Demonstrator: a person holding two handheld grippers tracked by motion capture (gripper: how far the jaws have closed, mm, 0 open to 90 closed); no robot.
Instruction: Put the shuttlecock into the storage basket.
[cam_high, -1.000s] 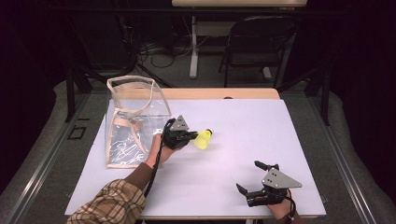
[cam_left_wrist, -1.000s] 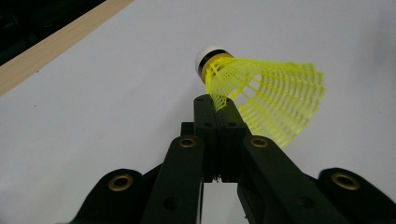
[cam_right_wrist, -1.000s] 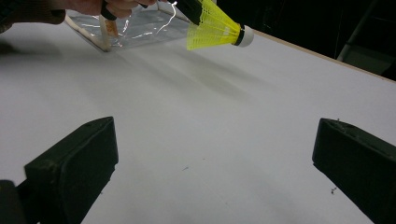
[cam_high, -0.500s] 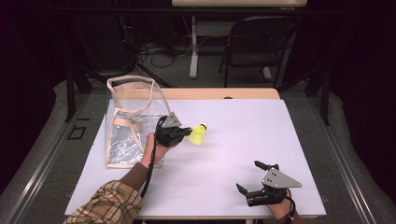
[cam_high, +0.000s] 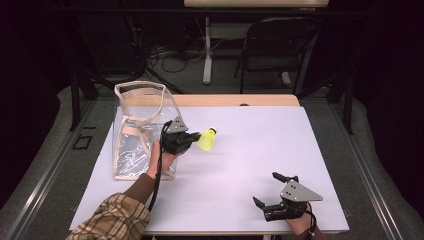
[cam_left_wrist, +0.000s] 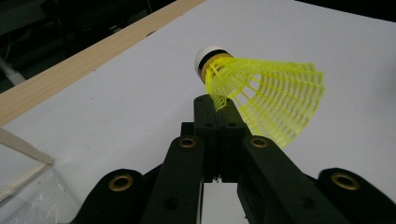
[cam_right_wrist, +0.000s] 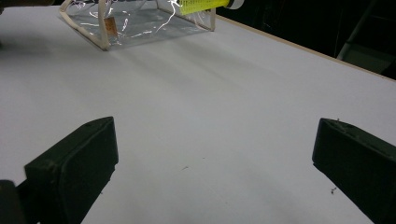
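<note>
White sheeting covers the table (cam_high: 250, 165) you work at, with dark floor, cables and a chair beyond it. From the high view, your left gripper (cam_high: 192, 138) is clamped on the skirt of a yellow mesh plastic shuttlecock with a white cork tip (cam_high: 207, 139), held off the surface just beside the clear plastic pouch with cream trim (cam_high: 137, 135), whose mouth stands open behind your jaws. Your right gripper (cam_high: 263, 194) rests near the table's front edge, well apart.

In the left gripper view, the jaws are pinched together on the shuttlecock's (cam_left_wrist: 261, 93) mesh edge, cork pointing away from you.

In the right gripper view, the jaws stand wide apart with nothing between them; the pouch (cam_right_wrist: 135, 23) lies far ahead.

You appear to be mid-carry. Next, I judge, swing the shuttlecock back over the pouch mouth before you let go.
</note>
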